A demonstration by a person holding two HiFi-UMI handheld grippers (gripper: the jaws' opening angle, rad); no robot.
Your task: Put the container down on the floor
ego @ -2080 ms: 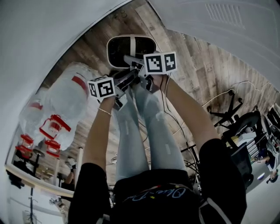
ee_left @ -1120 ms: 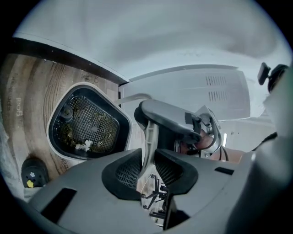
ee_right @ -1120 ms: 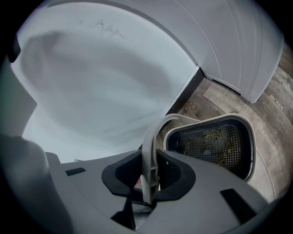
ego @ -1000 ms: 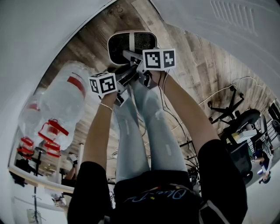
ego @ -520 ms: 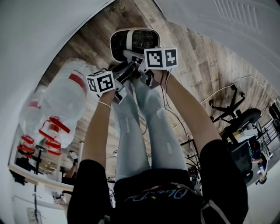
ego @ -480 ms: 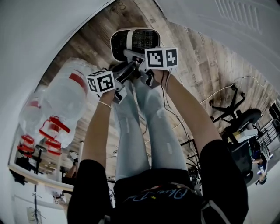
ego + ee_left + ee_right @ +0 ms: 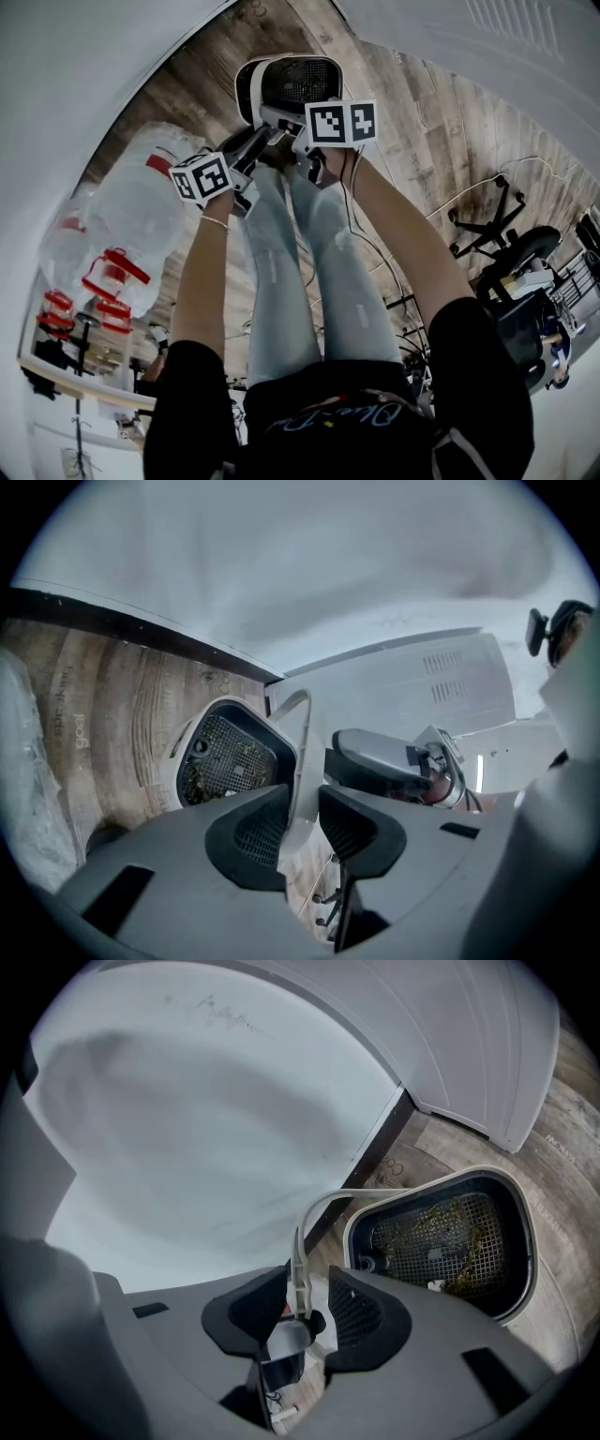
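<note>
At 12 o'clock in the head view, hard by the wall: container, white shell with a dark mesh basket inside, opening turned toward the camera. Lies down at the wood floor, just beside the dark baseboard; full contact with the planks not certain. Brownish-green scraps stuck to the mesh. Thin white bail handle arching up from the rim toward both grippers.

Left gripper: at 7 o'clock of the container in the head view, marker cube tilted. Fingers clamped on the handle, pads tight against both faces of the strip.

Right gripper: at 6 o'clock of the container, marker cube level. Fingers apart, just now spread wider. Handle standing between them, close to the 9 o'clock pad, a gap showing at its 3 o'clock side, not gripped.

Below the grippers, toward 6 o'clock: two bare forearms, and legs in pale jeans.

At 9 o'clock of the head view: clear water jugs with red fittings, on the floor. At 3 o'clock, well apart from the container: black office chair.
</note>
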